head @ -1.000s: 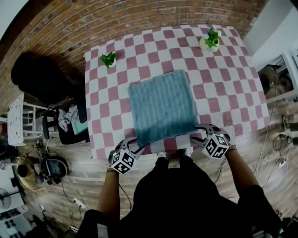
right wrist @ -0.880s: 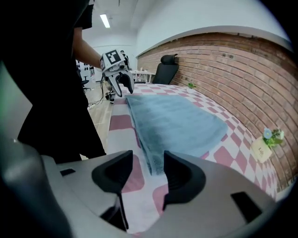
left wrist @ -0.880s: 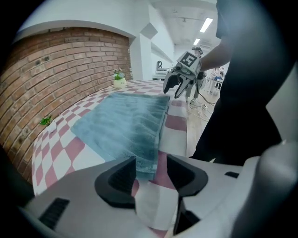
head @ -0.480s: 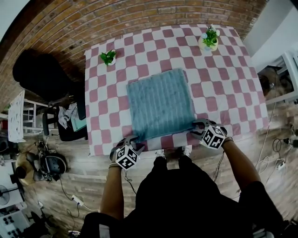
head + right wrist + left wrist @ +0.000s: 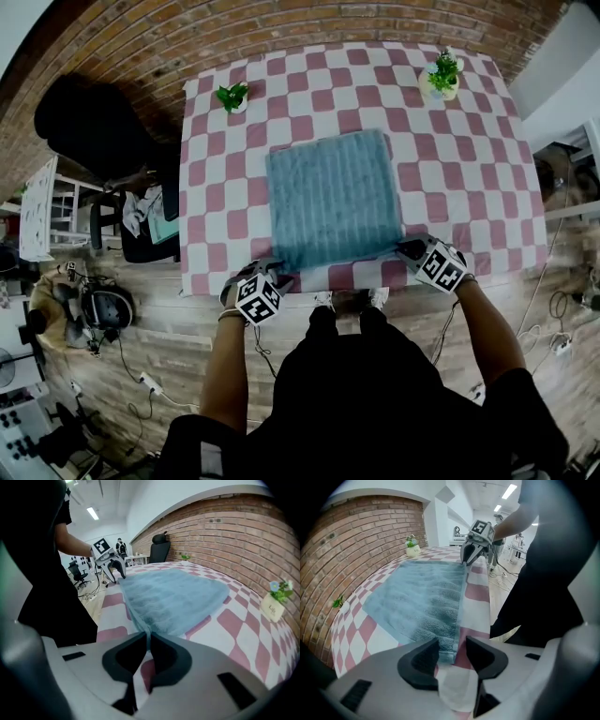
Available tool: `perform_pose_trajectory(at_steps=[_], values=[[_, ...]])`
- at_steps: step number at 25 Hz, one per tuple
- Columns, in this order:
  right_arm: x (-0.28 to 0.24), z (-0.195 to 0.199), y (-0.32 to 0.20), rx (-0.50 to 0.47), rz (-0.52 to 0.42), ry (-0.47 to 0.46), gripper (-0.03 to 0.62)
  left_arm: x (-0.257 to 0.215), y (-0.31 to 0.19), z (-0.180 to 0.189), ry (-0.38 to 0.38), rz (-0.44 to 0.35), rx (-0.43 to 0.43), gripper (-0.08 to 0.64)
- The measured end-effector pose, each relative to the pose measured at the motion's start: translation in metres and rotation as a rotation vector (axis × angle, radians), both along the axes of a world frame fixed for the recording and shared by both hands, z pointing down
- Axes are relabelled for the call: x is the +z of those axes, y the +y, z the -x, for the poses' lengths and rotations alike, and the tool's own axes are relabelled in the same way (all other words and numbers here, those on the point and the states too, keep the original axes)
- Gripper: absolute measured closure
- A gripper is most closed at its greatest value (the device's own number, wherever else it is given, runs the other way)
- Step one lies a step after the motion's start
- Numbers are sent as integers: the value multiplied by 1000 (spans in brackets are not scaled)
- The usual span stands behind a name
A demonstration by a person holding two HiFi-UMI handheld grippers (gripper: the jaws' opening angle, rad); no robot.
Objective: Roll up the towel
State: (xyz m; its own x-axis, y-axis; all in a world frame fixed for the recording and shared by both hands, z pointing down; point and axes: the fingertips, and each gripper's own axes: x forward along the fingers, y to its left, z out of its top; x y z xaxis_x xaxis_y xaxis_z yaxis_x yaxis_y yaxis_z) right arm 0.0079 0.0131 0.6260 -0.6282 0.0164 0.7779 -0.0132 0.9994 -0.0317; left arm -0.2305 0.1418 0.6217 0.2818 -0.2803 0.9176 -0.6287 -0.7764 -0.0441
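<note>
A blue-grey towel [image 5: 330, 199] lies flat on the red-and-white checked table [image 5: 459, 187]. My left gripper [image 5: 274, 274] is at the towel's near left corner. Its jaws are open, with the towel's corner [image 5: 447, 641] lying between them and a gap showing on the right side [image 5: 452, 651]. My right gripper [image 5: 406, 248] is at the near right corner. Its jaws have just closed and are shut on the towel's edge [image 5: 149, 641], which rises from the pinch into the rest of the towel [image 5: 173, 597]. Each gripper shows in the other's view, the right [image 5: 469, 555] and the left [image 5: 114, 566].
Two small potted plants stand at the table's far side, one left [image 5: 232, 96] and one right [image 5: 442, 73]. A black chair [image 5: 89, 131] stands left of the table. Cables and gear lie on the wooden floor [image 5: 103, 309]. The table's near edge is just before me.
Both grippers have come down onto the towel's near corners. The right jaws, open before, have closed on the towel's edge. The towel itself lies as before.
</note>
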Motion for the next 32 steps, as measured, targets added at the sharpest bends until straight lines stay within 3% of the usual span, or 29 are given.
perform_pose_trajectory(at_steps=[7, 12, 18, 23, 28, 32], values=[[-6, -3, 4, -38, 70, 6, 577, 3, 2, 6, -147, 30, 175, 470], [-15, -2, 6, -71, 52, 3, 577, 1, 2, 8, -203, 79, 274, 514], [-28, 6, -8, -51, -46, -16, 578, -4, -19, 21, -246, 8, 223, 531], [-41, 8, -6, -32, -30, -59, 580, -20, -21, 22, -200, -17, 177, 534], [-48, -2, 19, -70, -32, -37, 578, -27, 2, 16, -190, -5, 185, 534], [-47, -16, 59, -123, 28, -21, 578, -26, 36, 5, -177, 48, 218, 534]])
